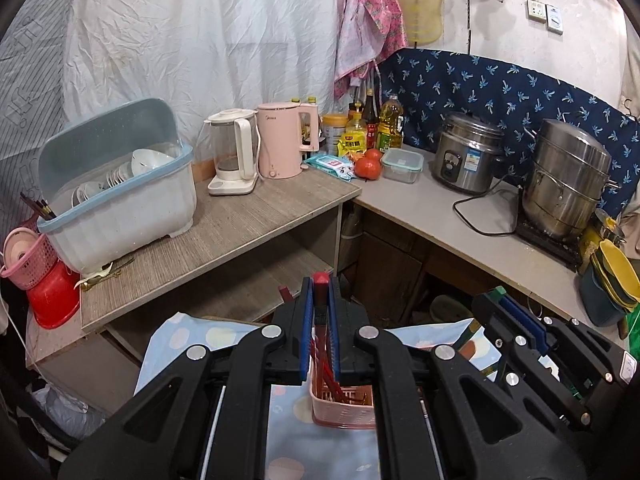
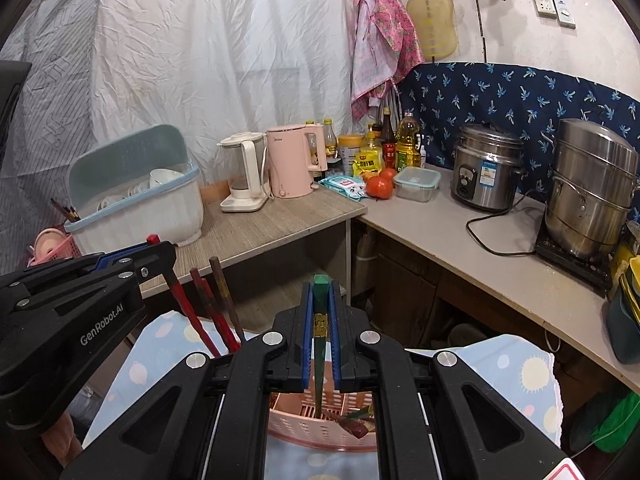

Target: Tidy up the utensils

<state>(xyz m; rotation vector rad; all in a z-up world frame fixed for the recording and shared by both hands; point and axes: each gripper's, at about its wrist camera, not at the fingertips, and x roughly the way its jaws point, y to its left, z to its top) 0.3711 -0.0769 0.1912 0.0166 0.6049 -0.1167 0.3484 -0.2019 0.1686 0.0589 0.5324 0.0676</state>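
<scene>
Landmark: the pink slotted basket [image 2: 320, 426], standing on a pale blue cloth with coloured dots [image 2: 500, 364]; every place below is given relative to it.

Step in hand: loading chopsticks into the basket, one stick per gripper, both sticks partly lowered.

Left gripper [image 1: 320, 304]: clenched on a red chopstick [image 1: 321, 280]. The stick's red top pokes out above the pads, and its shaft runs down between the jaws into the basket.

Right gripper [image 2: 320, 304]: clamped on a green chopstick [image 2: 321, 284] with a gold band. It is held upright directly over the basket, and its lower end reaches inside the walls.

Already in the basket: two more reddish-brown chopsticks [image 2: 220, 300] lean in its left part, seen from the right wrist view. A dark red piece and something green lie at the bottom, too small to identify.

Other chopsticks: a dark bundle [image 1: 38, 206] stands at the corner of the white dish drainer [image 1: 120, 208] on the wooden counter [image 1: 240, 224], well beyond the basket.

Progress: judged as midway; several sticks are gathered and two are not yet released.

Next move calls for: probably lowering each stick until its tip meets the basket floor, then loosening the jaws one at a time so neither stick tips out.

Risk: the basket looks light, so a sideways nudge could shift it on the cloth.
</scene>
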